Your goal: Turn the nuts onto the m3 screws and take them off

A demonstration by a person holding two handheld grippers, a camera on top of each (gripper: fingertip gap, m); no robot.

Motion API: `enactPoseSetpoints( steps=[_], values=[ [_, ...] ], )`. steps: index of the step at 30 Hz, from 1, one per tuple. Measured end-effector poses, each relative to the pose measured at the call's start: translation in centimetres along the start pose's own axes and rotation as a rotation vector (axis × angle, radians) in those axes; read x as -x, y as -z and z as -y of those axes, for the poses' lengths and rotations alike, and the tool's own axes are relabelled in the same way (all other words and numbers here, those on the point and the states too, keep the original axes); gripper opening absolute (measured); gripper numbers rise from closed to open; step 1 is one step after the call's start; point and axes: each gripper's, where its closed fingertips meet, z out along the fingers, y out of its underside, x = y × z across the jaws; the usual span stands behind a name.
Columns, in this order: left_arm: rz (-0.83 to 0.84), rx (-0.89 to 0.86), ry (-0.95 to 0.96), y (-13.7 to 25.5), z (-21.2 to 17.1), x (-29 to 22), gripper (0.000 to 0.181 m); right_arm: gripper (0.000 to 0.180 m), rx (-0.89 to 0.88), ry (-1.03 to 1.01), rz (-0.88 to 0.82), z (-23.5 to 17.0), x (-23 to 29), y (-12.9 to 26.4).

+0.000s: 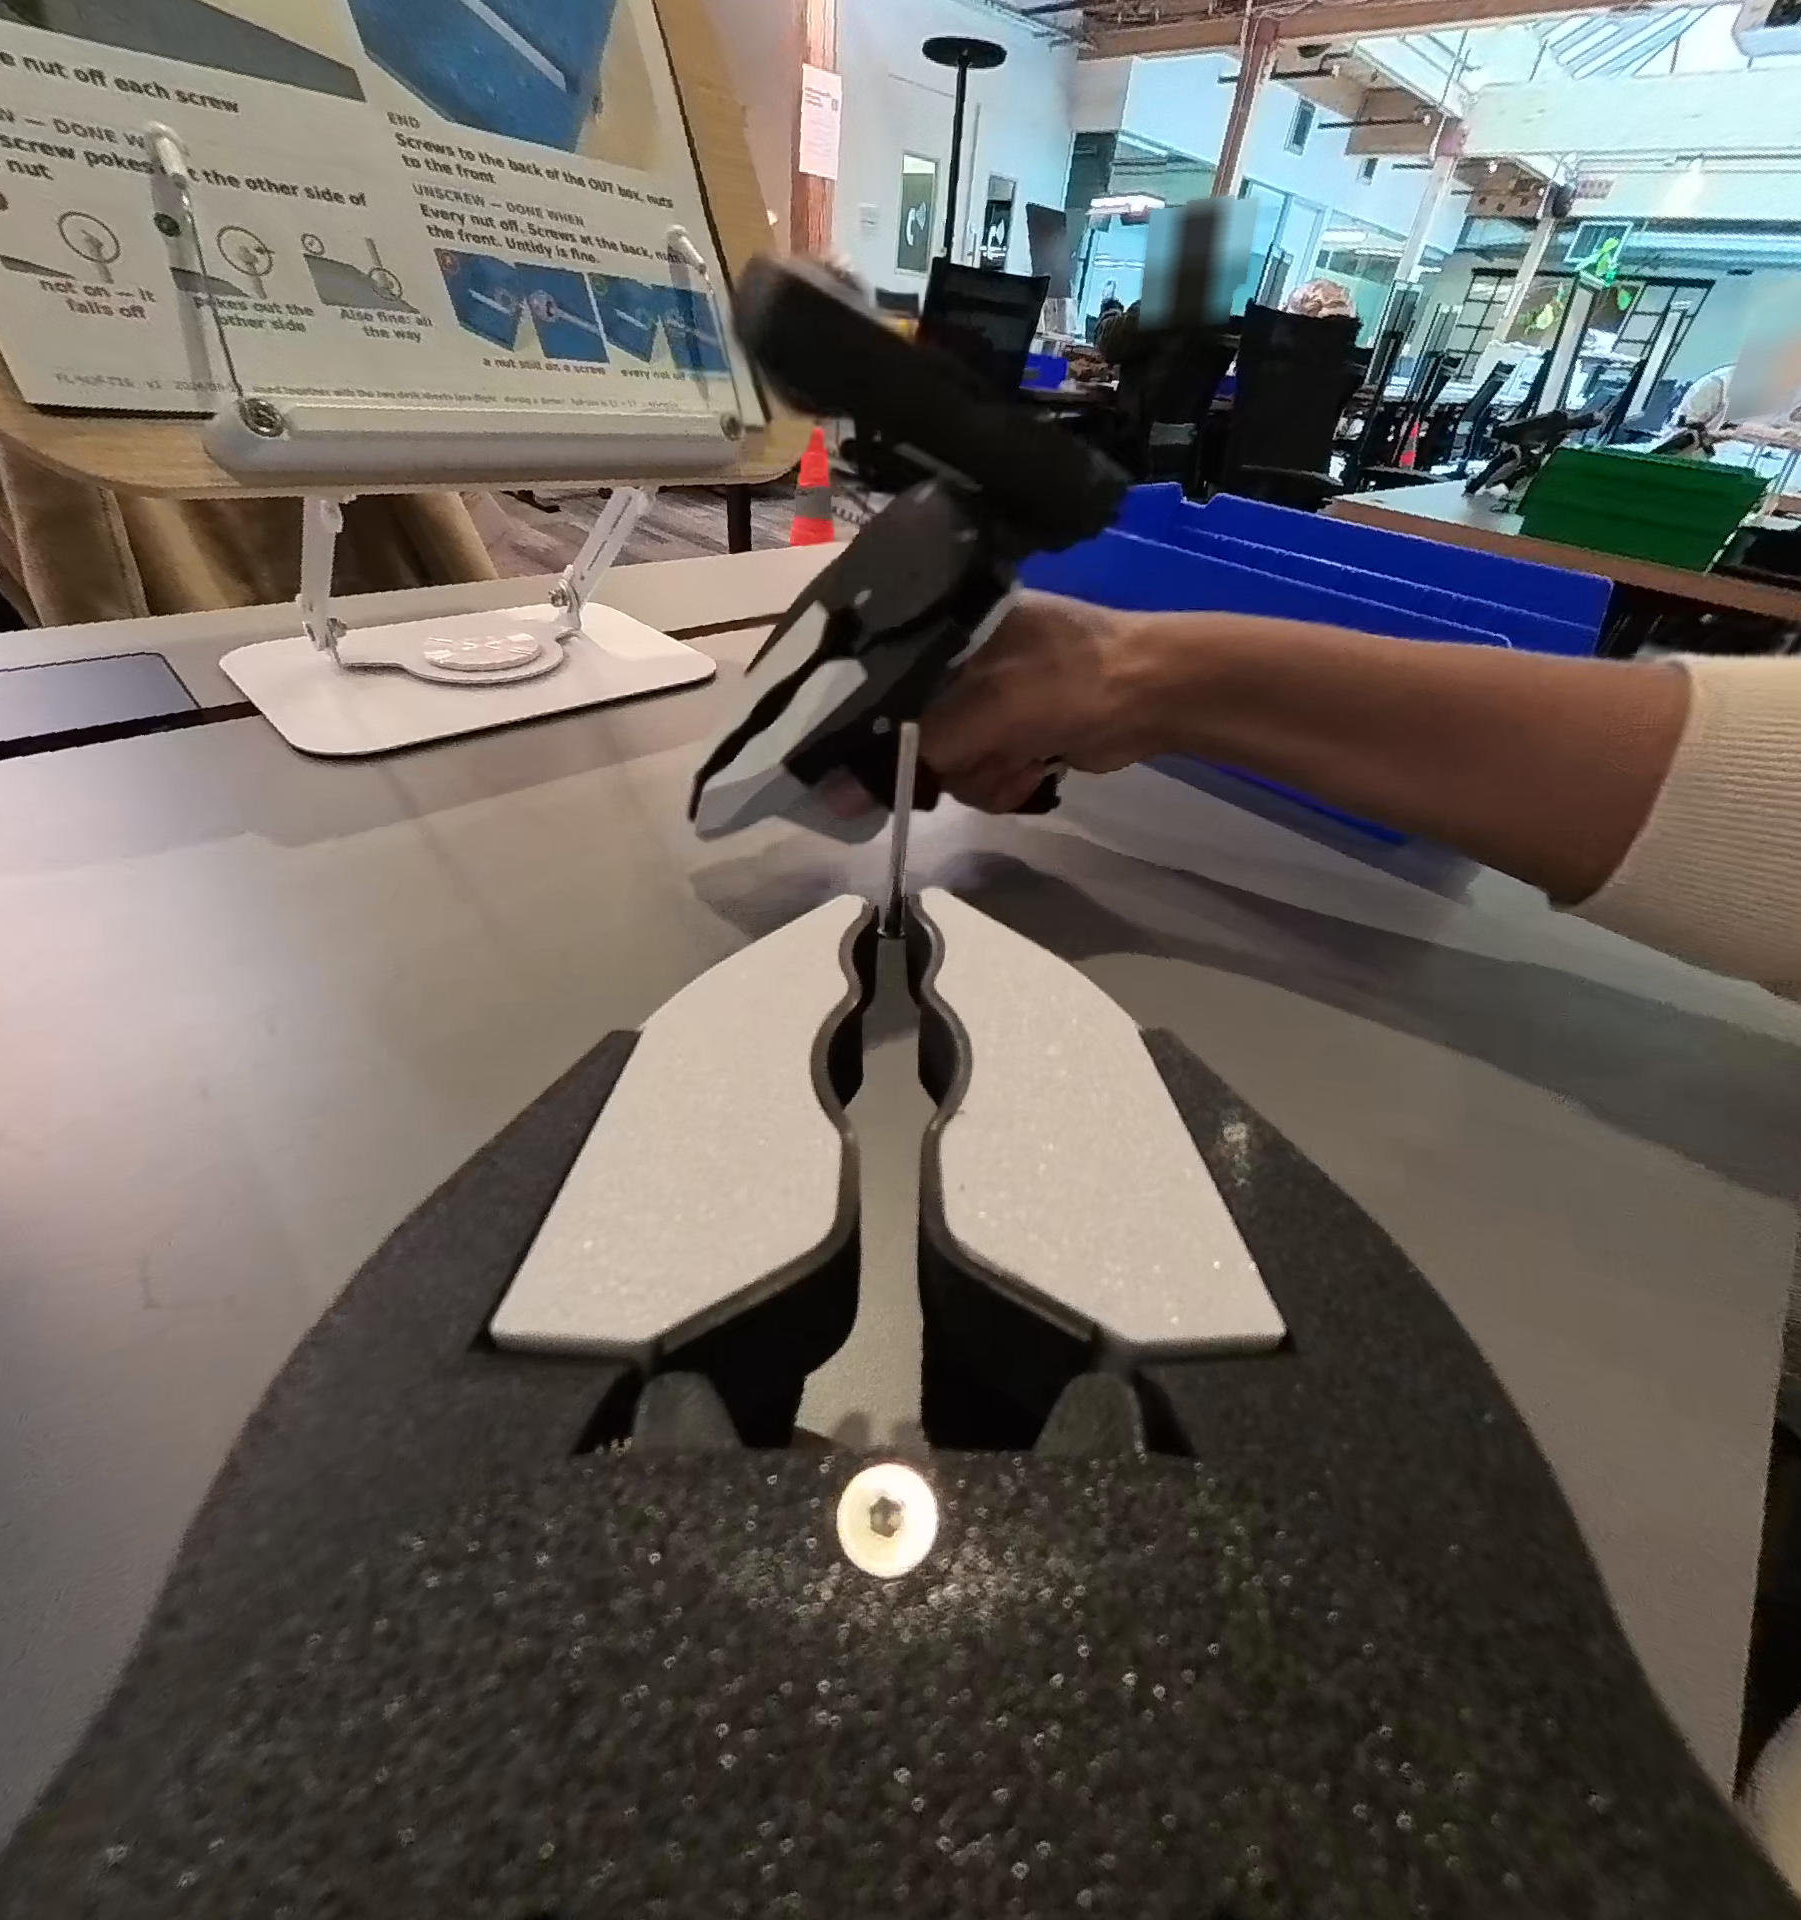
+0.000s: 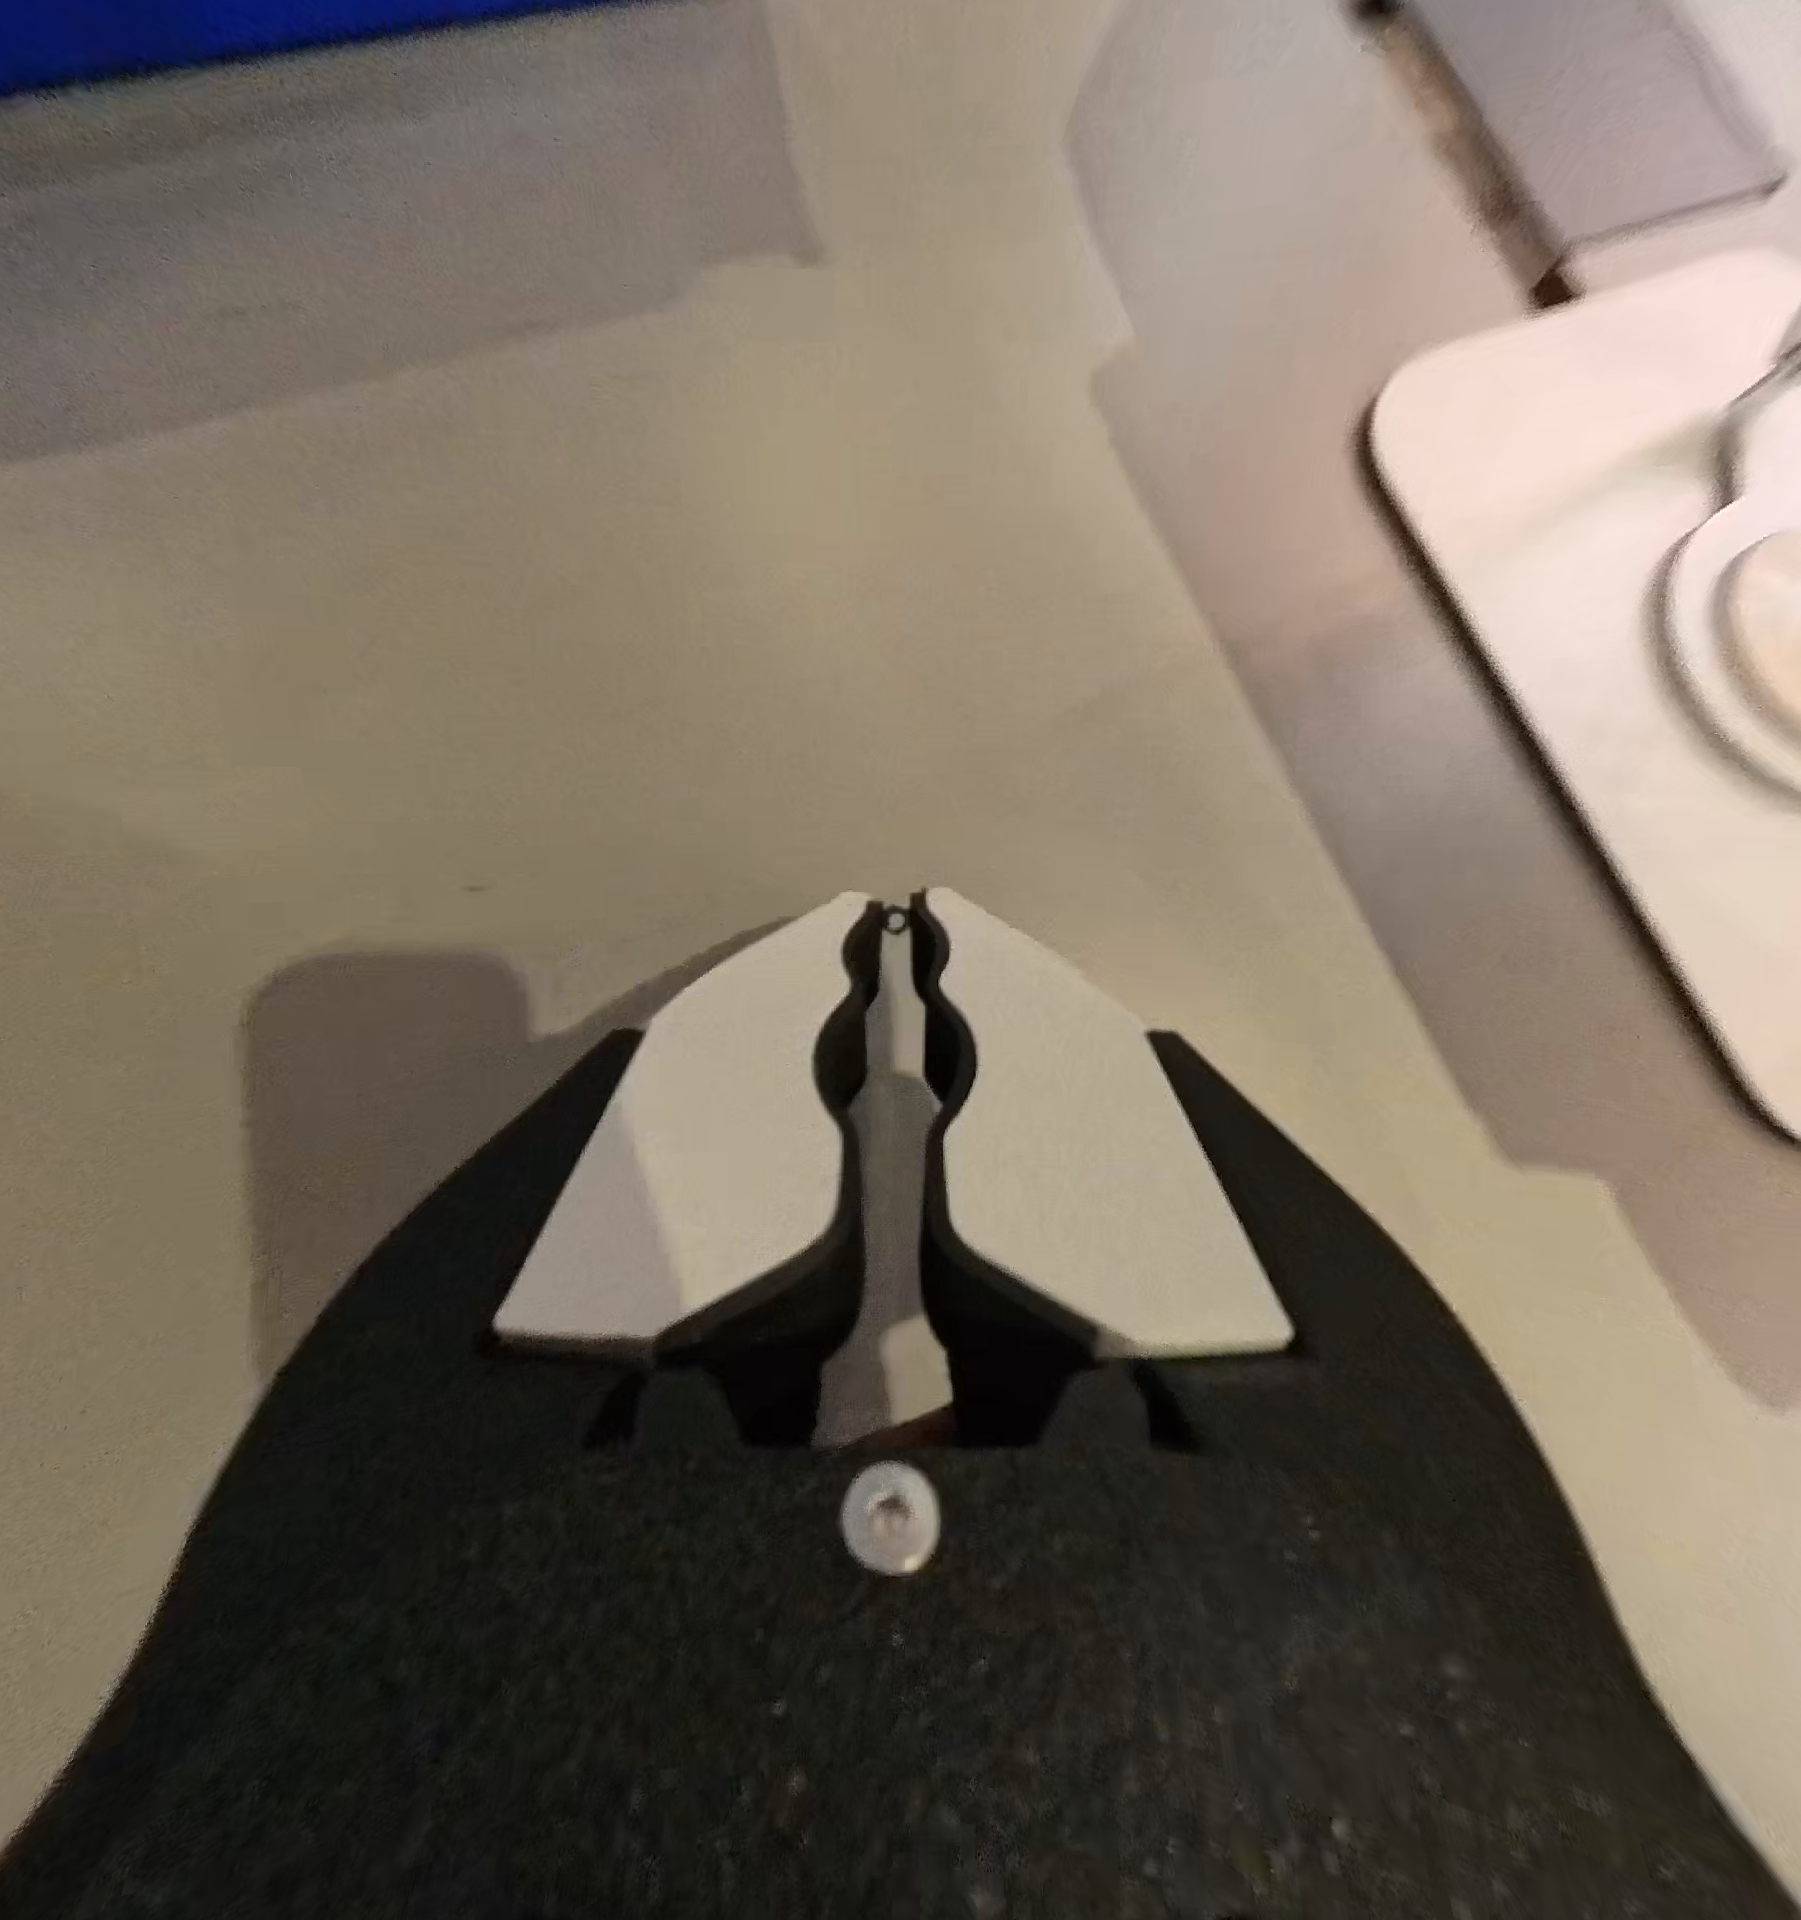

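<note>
My left gripper (image 1: 894, 920) is shut on the head end of a long thin m3 screw (image 1: 901, 821), which stands upright from its fingertips above the grey table. The right gripper (image 1: 735, 805) shows in the left wrist view, held by a hand (image 1: 1041, 707). It is blurred, points down-left, and its body overlaps the screw's top end. In the right wrist view the right gripper (image 2: 898, 914) is nearly shut on a tiny dark nut (image 2: 895, 915) at its very tips, over the table. The screw does not show in that view.
An instruction sheet in a clear holder (image 1: 376, 239) stands on a white stand base (image 1: 460, 675) at the back left; the base also shows at the right of the right wrist view (image 2: 1602, 727). A blue bin (image 1: 1322, 582) sits at the back right. A sleeved arm (image 1: 1727, 821) reaches in from the right. Tip to tip, the grippers are about 20 centimetres apart.
</note>
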Motion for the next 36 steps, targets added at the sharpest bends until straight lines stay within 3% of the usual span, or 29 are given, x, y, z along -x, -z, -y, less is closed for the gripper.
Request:
enactPoseSetpoints(
  steps=[1,6,11,18,23,26,29,31,36],
  values=[
    [0.0,-0.004,0.009,0.0,0.1,0.1,0.004,0.005,-0.043,0.023,-0.039,0.7,0.5,1.3],
    [0.002,-0.022,0.047,0.1,0.3,0.7,0.004,0.005,-0.251,0.04,-0.272,2.3,3.6,8.0],
    [0.041,-0.002,-0.001,-0.4,0.2,1.0,0.004,0.005,-0.434,-0.092,-0.565,-0.2,5.8,13.4],
    [0.062,0.049,-0.019,-1.5,-0.4,1.1,0.004,0.005,-0.51,-0.206,-0.684,-3.9,7.4,15.4],
    [-0.055,0.079,0.026,-1.8,-0.7,0.2,0.004,0.005,-0.537,-0.231,-0.608,-4.1,7.8,15.7],
    [-0.233,0.114,0.032,-2.1,-0.6,-1.4,0.004,0.004,-0.605,-0.153,-0.36,-1.7,9.7,16.2],
    [-0.353,0.153,-0.102,-2.2,0.3,-2.9,0.004,0.005,-0.608,-0.063,-0.026,1.1,12.0,17.3],
    [-0.398,0.193,-0.216,-2.4,0.9,-3.8,0.004,0.005,-0.603,0.011,0.101,2.3,12.9,18.5],
    [-0.461,0.279,-0.431,-3.0,1.6,-5.8,0.004,0.005,-0.49,0.161,0.154,3.2,13.7,18.7]
  ],
)
